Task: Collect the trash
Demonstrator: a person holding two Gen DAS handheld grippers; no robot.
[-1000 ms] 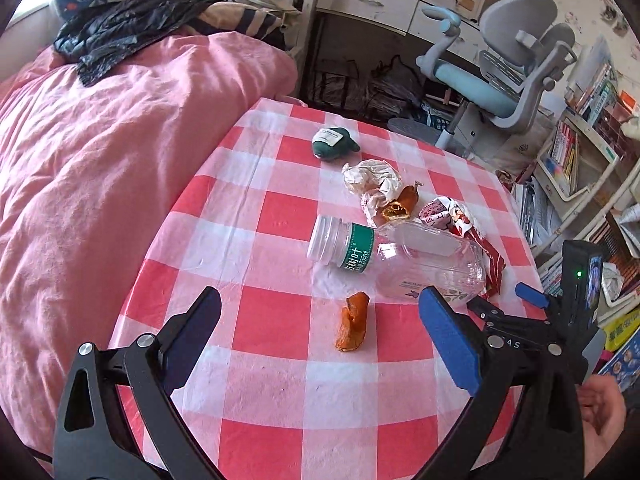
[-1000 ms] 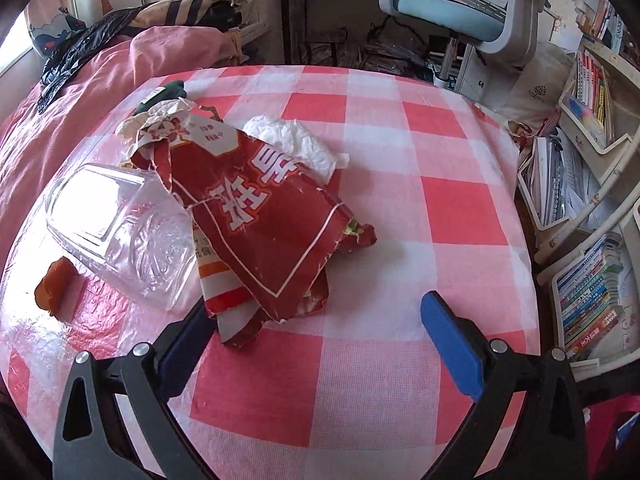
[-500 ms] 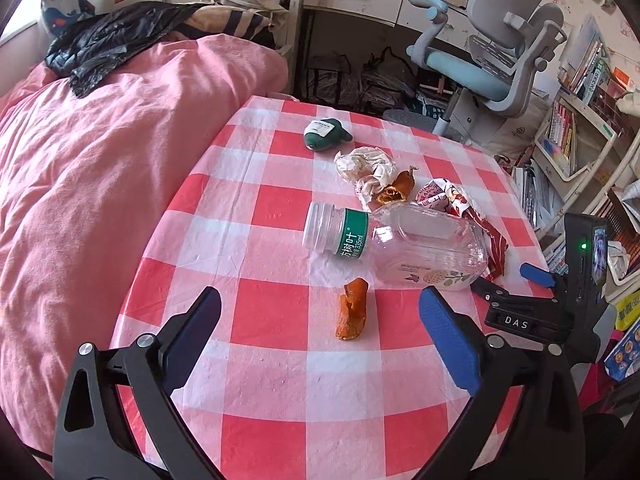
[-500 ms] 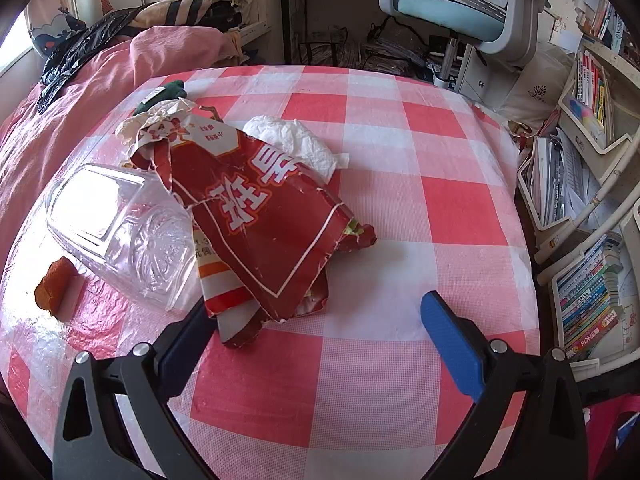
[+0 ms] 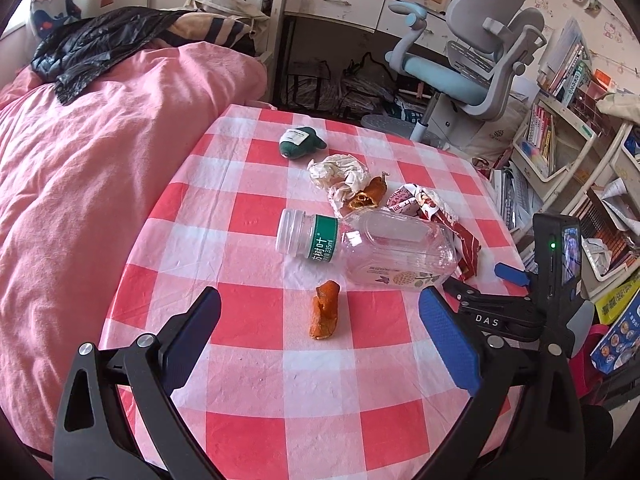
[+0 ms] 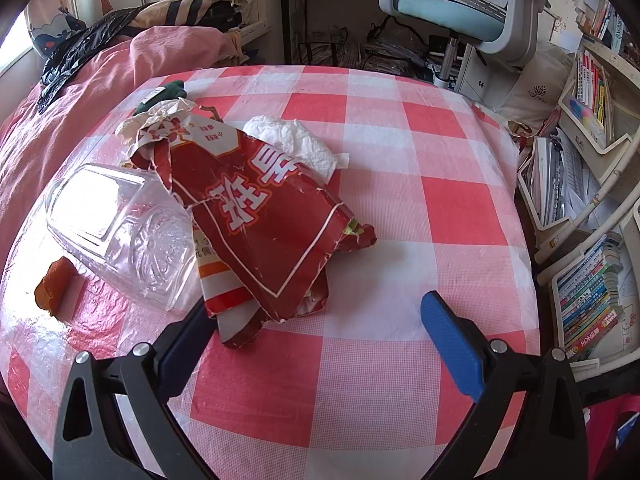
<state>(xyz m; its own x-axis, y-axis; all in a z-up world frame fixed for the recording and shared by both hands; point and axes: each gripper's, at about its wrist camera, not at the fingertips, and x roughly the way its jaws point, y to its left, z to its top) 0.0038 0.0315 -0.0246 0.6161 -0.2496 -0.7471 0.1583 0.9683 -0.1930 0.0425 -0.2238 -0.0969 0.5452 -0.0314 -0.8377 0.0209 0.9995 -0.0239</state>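
Trash lies on a red-and-white checked table. A clear plastic bottle with a green label lies on its side; it also shows in the right wrist view. An orange peel piece lies in front of it. A red snack wrapper lies beside the bottle, with a white tissue behind it. Crumpled paper, another peel and a dark green packet lie farther back. My left gripper is open around the near peel, above it. My right gripper is open at the wrapper's near end.
A pink quilt covers the bed along the table's left side, with a black bag on it. A grey-blue office chair and desk stand behind the table. Bookshelves crowd the right edge.
My left gripper has pulled back and risen a little, so the table looks farther away. My right gripper has hardly moved. Nothing was picked up.
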